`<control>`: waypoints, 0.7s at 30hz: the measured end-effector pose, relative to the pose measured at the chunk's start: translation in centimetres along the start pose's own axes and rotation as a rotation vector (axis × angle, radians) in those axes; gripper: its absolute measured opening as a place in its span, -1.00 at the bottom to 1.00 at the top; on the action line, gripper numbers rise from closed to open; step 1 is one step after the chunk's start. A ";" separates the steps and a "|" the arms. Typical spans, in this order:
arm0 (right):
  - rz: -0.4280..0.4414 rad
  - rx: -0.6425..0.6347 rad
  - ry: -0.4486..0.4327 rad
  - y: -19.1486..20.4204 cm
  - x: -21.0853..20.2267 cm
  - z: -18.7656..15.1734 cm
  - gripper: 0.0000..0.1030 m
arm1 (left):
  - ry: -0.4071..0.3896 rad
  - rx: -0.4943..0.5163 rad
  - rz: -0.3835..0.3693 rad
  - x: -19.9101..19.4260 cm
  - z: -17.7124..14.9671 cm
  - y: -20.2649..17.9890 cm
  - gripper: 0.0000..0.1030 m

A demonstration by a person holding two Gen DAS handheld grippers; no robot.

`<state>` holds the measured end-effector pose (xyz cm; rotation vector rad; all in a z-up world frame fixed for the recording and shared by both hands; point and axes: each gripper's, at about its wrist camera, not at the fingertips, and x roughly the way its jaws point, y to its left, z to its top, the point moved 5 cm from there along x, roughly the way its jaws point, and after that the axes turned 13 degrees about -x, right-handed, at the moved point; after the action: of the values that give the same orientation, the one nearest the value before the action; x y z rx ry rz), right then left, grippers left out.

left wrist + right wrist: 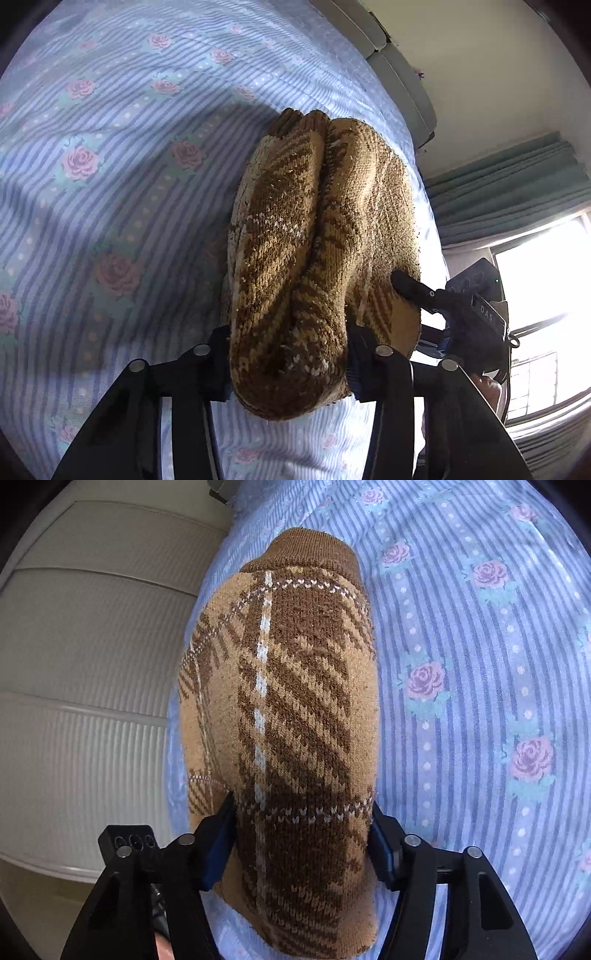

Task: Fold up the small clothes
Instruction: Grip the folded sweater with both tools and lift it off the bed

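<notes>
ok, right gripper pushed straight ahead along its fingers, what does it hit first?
The brown plaid sweater already clamped in the right gripper. Beyond it, probably the floral bedsheet, though depth is unclear.

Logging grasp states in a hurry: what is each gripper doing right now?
Left gripper: jaws closed on the bunched brown knit sweater.
Right gripper: jaws closed on the same sweater.

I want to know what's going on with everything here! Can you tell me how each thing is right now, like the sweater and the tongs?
Knitted sweater: bunched up, gripped at both ends, over the bed.
Left tongs: shut on the sweater's folded bulk.
Right tongs: shut on the sweater.
Flowery bedsheet: spread out, slightly wrinkled.
Curtain: pulled aside, window bright.
</notes>
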<state>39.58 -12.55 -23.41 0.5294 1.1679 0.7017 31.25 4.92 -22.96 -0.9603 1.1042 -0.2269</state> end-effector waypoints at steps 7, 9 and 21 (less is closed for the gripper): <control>0.015 -0.031 -0.055 1.9 -1.7 -1.6 0.01 | -0.024 0.055 0.008 -1.4 -0.3 -1.5 -0.36; 0.033 -0.043 -0.070 3.0 -2.1 -1.9 0.00 | -0.025 0.073 0.005 -1.9 -0.4 -2.1 -0.36; 0.066 -0.078 -0.111 10.0 -1.9 -2.8 -0.03 | -0.068 0.112 -0.027 -7.9 0.6 -2.5 -0.36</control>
<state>34.27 -7.14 -16.12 0.5365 1.0195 0.7616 28.69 8.46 -15.89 -0.8772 1.0061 -0.2728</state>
